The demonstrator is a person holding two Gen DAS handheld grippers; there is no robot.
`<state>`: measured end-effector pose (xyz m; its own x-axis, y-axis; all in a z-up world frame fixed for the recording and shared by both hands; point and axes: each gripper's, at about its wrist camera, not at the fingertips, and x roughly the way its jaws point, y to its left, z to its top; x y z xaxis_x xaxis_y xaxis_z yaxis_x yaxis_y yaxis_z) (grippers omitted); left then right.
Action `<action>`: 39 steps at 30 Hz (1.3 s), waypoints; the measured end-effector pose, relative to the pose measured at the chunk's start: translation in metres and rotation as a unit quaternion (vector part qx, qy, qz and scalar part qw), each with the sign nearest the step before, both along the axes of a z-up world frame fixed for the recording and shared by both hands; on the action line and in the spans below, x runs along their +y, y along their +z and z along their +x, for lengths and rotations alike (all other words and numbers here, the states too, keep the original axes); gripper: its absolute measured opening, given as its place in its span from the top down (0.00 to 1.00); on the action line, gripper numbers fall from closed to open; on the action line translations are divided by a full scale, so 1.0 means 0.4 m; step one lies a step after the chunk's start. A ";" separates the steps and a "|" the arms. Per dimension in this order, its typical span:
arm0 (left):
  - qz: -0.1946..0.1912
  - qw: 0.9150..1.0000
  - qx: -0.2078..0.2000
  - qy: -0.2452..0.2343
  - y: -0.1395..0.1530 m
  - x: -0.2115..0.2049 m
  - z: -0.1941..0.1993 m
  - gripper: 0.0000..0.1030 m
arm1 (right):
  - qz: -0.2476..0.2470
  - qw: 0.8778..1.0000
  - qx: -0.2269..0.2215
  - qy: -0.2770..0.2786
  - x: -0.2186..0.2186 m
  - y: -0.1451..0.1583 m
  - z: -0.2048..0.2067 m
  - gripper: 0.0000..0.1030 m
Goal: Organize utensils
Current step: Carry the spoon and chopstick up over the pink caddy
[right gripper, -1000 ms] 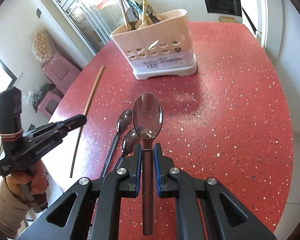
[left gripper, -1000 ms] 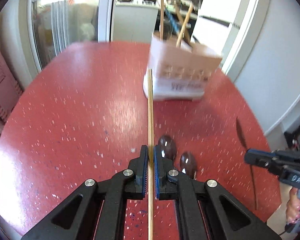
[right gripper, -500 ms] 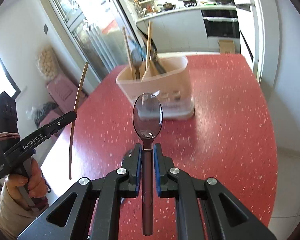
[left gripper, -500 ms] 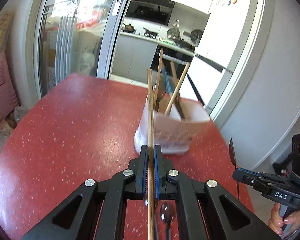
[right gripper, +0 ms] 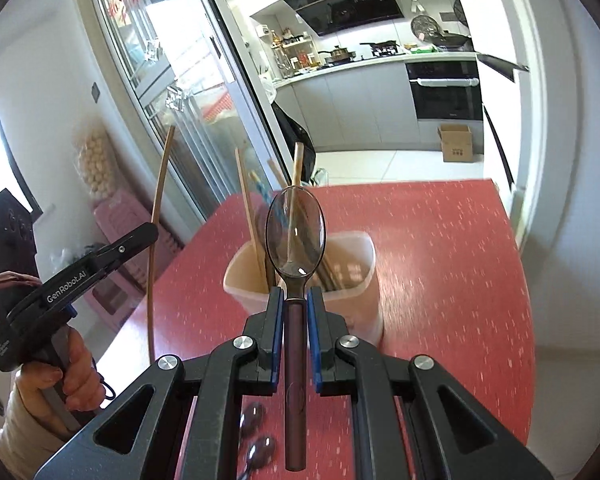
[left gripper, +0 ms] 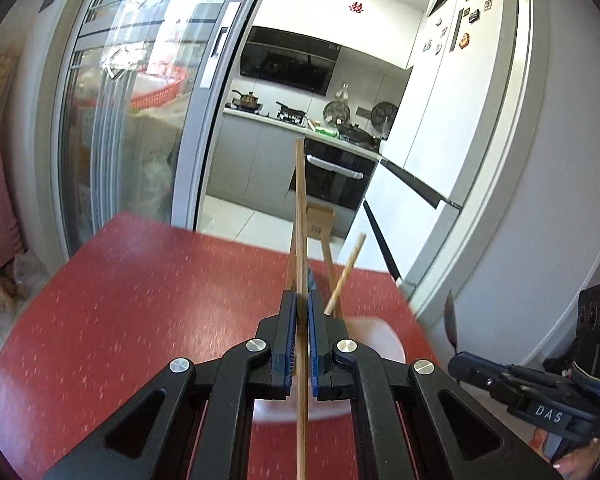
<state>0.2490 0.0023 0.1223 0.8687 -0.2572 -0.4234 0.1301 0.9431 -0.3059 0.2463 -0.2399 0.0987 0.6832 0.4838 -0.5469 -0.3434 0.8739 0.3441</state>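
Note:
My left gripper (left gripper: 302, 312) is shut on a long wooden chopstick (left gripper: 299, 208) that stands upright above the table. The same gripper (right gripper: 148, 234) and chopstick (right gripper: 158, 216) show at the left of the right wrist view. My right gripper (right gripper: 295, 304) is shut on a dark spoon (right gripper: 295, 236), bowl up; it shows at the right of the left wrist view (left gripper: 454, 360). The pale utensil holder (right gripper: 358, 276) with several chopsticks stands just beyond the spoon, and under the left fingers (left gripper: 380, 340).
Two dark spoons (right gripper: 256, 436) lie on the red speckled table (right gripper: 452, 264) below my right gripper. A glass sliding door (left gripper: 112, 128) is at the left, a white fridge (left gripper: 440, 128) and wall at the right, the kitchen behind.
Both grippers have risen and tilted up, carrying the chopstick and the spoon off the table and closer to the holder, which now sits right below them.

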 end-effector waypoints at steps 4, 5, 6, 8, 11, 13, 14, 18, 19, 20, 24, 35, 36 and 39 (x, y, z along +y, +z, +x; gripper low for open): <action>0.000 1.000 -0.012 0.002 0.007 -0.011 0.062 0.66 | -0.004 1.000 -0.015 -0.001 0.016 0.016 0.063 0.88; 0.000 1.000 -0.014 0.003 0.008 -0.013 0.073 0.66 | -0.004 1.000 -0.020 -0.004 0.019 0.020 0.081 0.88; -0.001 1.000 -0.017 0.004 0.008 -0.017 0.087 0.66 | -0.003 1.000 -0.023 -0.006 0.017 0.021 0.093 0.88; -0.003 1.000 -0.023 0.008 0.011 -0.021 0.117 0.66 | 0.001 0.999 -0.032 -0.012 0.021 0.026 0.130 0.88; -0.008 0.999 -0.031 0.013 0.009 -0.027 0.149 0.66 | 0.004 0.999 -0.047 -0.020 0.025 0.027 0.165 0.88; -0.008 0.999 -0.039 0.018 0.007 -0.032 0.165 0.66 | 0.004 0.998 -0.065 -0.027 0.032 0.029 0.187 0.88; -0.007 0.999 -0.044 0.020 0.004 -0.035 0.174 0.66 | 0.003 0.997 -0.072 -0.029 0.035 0.029 0.194 0.88; 0.004 0.998 -0.063 0.030 -0.013 -0.046 0.190 0.66 | 0.001 0.994 -0.099 -0.039 0.043 0.019 0.235 0.88; 0.005 0.997 -0.064 0.030 -0.017 -0.047 0.193 0.66 | -0.002 0.994 -0.104 -0.041 0.047 0.014 0.239 0.88; 0.009 0.997 -0.066 0.032 -0.027 -0.051 0.195 0.66 | -0.007 0.993 -0.109 -0.043 0.052 0.007 0.244 0.88; 0.017 0.996 -0.075 0.041 -0.051 -0.060 0.191 0.66 | -0.029 0.991 -0.124 -0.049 0.077 -0.031 0.258 0.88; 0.050 0.994 -0.081 0.056 -0.119 -0.095 0.155 0.66 | -0.084 0.982 -0.160 -0.048 0.115 -0.104 0.234 0.88; 0.054 0.994 -0.080 0.057 -0.124 -0.098 0.151 0.66 | -0.089 0.982 -0.162 -0.046 0.118 -0.113 0.226 0.88; 0.069 0.993 -0.076 0.055 -0.136 -0.109 0.139 0.66 | -0.095 0.981 -0.164 -0.042 0.125 -0.128 0.215 0.88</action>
<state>0.3046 -0.0412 0.0680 0.9446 -0.1063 -0.3106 0.0595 0.9859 -0.1566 0.3322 -0.1898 0.0474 0.8709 0.3284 -0.3657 -0.3322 0.9416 0.0545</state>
